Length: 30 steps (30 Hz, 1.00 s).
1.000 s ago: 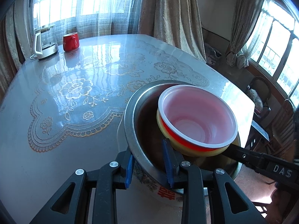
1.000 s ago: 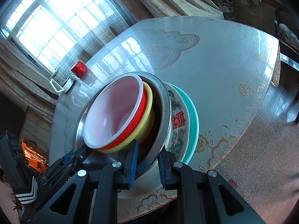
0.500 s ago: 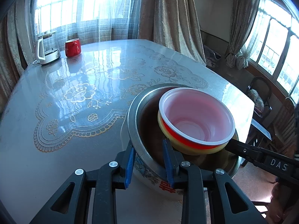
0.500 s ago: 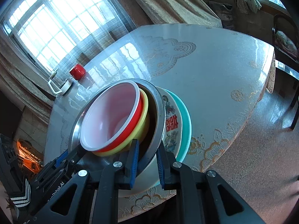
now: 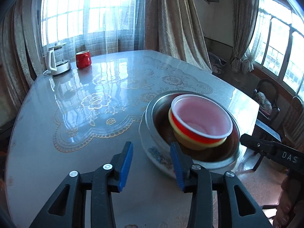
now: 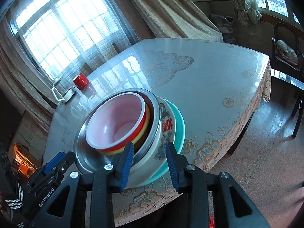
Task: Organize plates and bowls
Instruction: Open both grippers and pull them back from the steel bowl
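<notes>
**Stack set near the table's corner, both grippers letting go**

Spread across the room: a large glass-topped table with a lace-patterned cloth. At its near corner, close to the edge, a nested stack: teal round plate at the bottom, white floral plate with a red character on it, then a wide stainless-steel bowl, a yellow plastic bowl and a red plastic bowl with a white rim innermost. At the far edge, a white kettle just beside a red mug.

Left gripper: jaws opening, partway apart, holding nothing, one pad next to the plates' rim. Right gripper: jaws likewise opening, rims between the pads but not pinched.

Risk, as a judgement: stack close to the table edge; a pad catching a rim on withdrawal could drag or tip it off.
</notes>
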Motion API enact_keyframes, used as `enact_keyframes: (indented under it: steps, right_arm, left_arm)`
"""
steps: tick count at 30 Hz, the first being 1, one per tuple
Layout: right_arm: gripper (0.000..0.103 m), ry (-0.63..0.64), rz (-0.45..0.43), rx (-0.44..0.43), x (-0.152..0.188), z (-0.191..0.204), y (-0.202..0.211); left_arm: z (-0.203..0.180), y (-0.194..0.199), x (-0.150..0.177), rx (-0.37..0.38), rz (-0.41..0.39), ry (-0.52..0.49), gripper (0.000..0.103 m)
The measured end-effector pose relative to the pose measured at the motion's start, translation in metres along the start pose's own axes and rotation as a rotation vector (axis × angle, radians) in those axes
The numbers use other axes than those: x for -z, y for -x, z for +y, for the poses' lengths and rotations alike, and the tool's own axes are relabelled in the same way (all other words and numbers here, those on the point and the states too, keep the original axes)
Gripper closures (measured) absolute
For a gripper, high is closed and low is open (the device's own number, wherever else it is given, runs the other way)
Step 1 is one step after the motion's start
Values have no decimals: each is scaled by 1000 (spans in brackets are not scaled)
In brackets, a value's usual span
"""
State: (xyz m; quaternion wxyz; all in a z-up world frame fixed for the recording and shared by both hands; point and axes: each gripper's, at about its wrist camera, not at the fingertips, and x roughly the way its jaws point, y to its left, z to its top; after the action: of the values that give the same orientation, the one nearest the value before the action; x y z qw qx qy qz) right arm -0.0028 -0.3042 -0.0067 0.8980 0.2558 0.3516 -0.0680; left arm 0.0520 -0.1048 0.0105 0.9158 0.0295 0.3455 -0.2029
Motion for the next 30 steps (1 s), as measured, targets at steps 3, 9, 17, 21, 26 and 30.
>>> enact_keyframes:
  steps: [3,9,17,21,26,30]
  right_arm:
    - [64,15,-29,2,5,1,7]
    - [49,46,-66,29,22,1,16]
    - [32,102,-91,51,43,3,21]
    - [23,128,-93,34,53,6,23]
    - [18,148,-75,21,64,11,19]
    - [12,168,-63,25,71,16,16]
  left_arm:
    - [5,5,6,-4,9,14,47]
    - [15,11,23,-28,23,32,31]
    - [16,18,49,-65,34,7,15]
    - [15,22,60,-80,23,-1,7]
    - [17,22,67,-94,39,-1,4]
    - [15,25,70,-102,34,-3,2]
